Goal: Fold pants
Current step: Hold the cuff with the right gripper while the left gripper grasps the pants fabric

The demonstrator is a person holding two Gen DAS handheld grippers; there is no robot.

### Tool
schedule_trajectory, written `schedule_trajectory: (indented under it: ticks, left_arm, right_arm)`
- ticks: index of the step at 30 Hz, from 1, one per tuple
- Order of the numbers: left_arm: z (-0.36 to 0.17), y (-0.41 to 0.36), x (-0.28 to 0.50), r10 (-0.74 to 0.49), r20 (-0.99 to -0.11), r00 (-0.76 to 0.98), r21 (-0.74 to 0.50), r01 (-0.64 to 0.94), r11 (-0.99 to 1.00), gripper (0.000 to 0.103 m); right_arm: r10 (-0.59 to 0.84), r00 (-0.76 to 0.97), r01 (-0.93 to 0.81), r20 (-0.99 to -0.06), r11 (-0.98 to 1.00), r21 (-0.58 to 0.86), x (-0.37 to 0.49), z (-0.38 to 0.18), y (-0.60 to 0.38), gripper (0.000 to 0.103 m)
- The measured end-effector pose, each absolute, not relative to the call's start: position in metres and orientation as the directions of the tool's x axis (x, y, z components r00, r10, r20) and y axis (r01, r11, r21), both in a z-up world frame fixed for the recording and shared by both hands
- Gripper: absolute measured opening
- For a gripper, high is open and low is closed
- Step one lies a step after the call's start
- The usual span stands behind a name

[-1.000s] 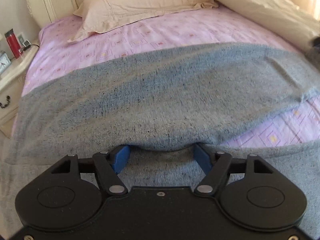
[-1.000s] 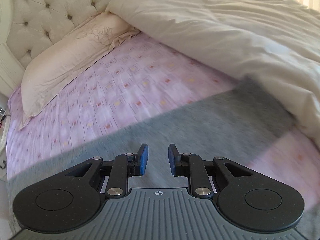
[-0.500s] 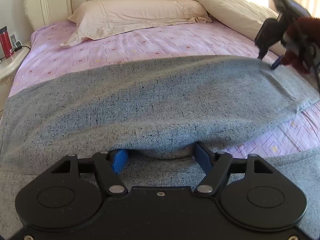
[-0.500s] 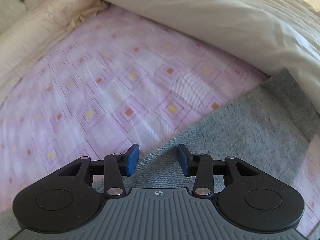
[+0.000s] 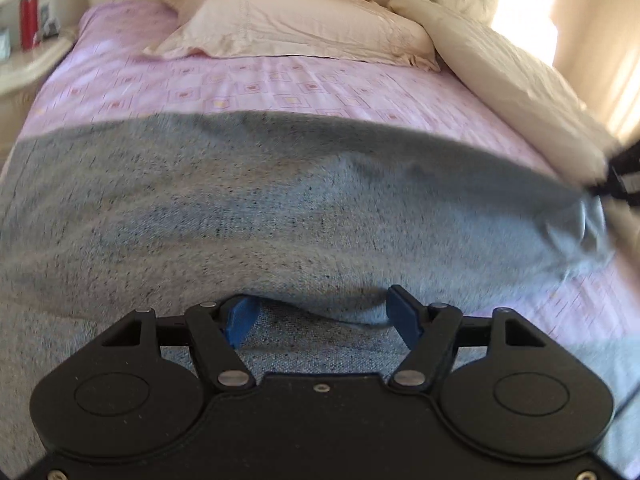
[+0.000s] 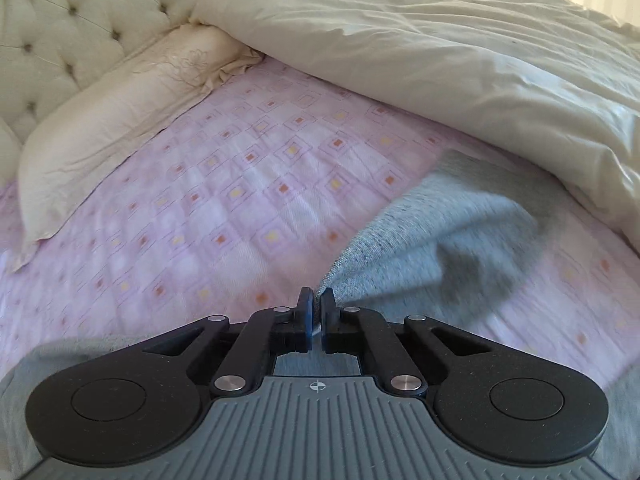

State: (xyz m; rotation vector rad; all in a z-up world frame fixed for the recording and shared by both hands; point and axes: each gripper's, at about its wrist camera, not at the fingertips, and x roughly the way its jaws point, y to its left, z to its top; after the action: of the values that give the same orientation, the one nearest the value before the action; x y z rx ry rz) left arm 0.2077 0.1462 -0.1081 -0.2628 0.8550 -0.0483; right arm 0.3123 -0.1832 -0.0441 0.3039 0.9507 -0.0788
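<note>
A big bed with a pink sheet [image 5: 280,88] printed with little squares is seen in both views. A cream padded headboard with buttons [image 6: 80,20] is seen at the far end. A puffy cream quilt [image 6: 460,60] is heaped along the right side of the bed. A long pale pink pillow [image 5: 296,28] is laid against the headboard.

The grey knit pants [image 5: 260,208] are spread across the near part of the bed, from the left side to the right side. One layer of the pants is lifted up, and another grey layer is seen flat under it. The far right end of the pants is bunched and raised next to the quilt.

A pale bedside table [image 5: 28,64] is seen at the far left, with a red bottle [image 5: 29,16] stood on it.

The left gripper [image 5: 322,318] is spread wide, and its jaws have just been closing a little. The near fold of the pants is draped between its blue pads [image 5: 400,314]. Whether the pads press on the cloth cannot be told.

The right gripper [image 6: 316,314] is pressed together, and an edge of the pants is pinched between its dark pads [image 6: 329,312]. The cloth is pulled up from there toward the right.
</note>
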Motion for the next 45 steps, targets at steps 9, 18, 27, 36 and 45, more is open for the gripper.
schedule_trajectory:
  ticks: [9,18,27,36,45]
  left_arm:
    - [-0.096,0.175,0.200,-0.206,-0.723,0.660,-0.407,-0.165,0.898,0.071]
    - [-0.094,0.190,0.231,-0.238,-0.767,0.595,-0.463,-0.257,0.848,0.072]
    - [-0.103,0.203,0.270,-0.256,-0.833,0.490,-0.483,-0.421,0.768,0.072]
    - [-0.103,0.196,0.263,-0.307,-0.888,0.342,-0.431,-0.389,0.814,0.070]
    - [-0.052,0.193,0.259,-0.214,-0.869,0.446,-0.373,-0.307,0.876,0.072]
  right_arm:
    - [0.132,0.520,0.167,-0.844,0.953,0.252,0.211,-0.077,-0.179,0.004]
    - [0.118,0.481,0.106,-0.869,0.976,0.192,0.211,-0.097,-0.170,0.004]
    - [0.160,0.468,0.113,-0.869,0.965,0.238,0.212,-0.110,-0.177,0.004]
    - [0.203,0.457,0.153,-0.866,0.941,0.302,0.214,-0.111,-0.187,0.004]
    - [0.208,0.463,0.151,-0.861,0.939,0.308,0.212,-0.109,-0.186,0.004]
